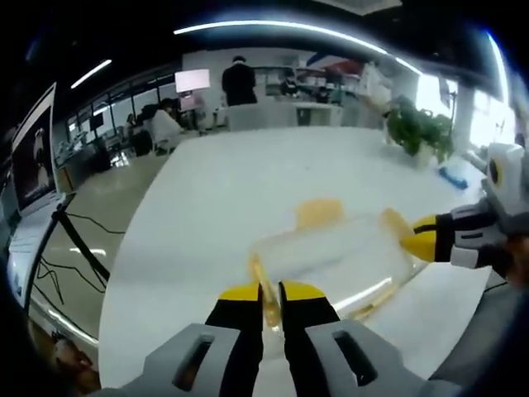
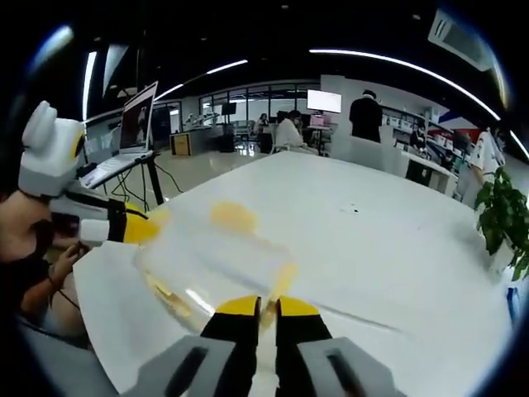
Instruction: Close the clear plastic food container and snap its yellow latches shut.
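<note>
Left claw tips nearly together, pinching a yellow latch at the near end of the clear plastic food container. Container sits on the white bench, lid on. Right claw comes in from the right, touching the far-end latch. Right gripper view: right claw likewise closed on a yellow latch, left claw at the container's opposite end. Another latch shows on the long side. Potted plant stands well beyond.
</note>
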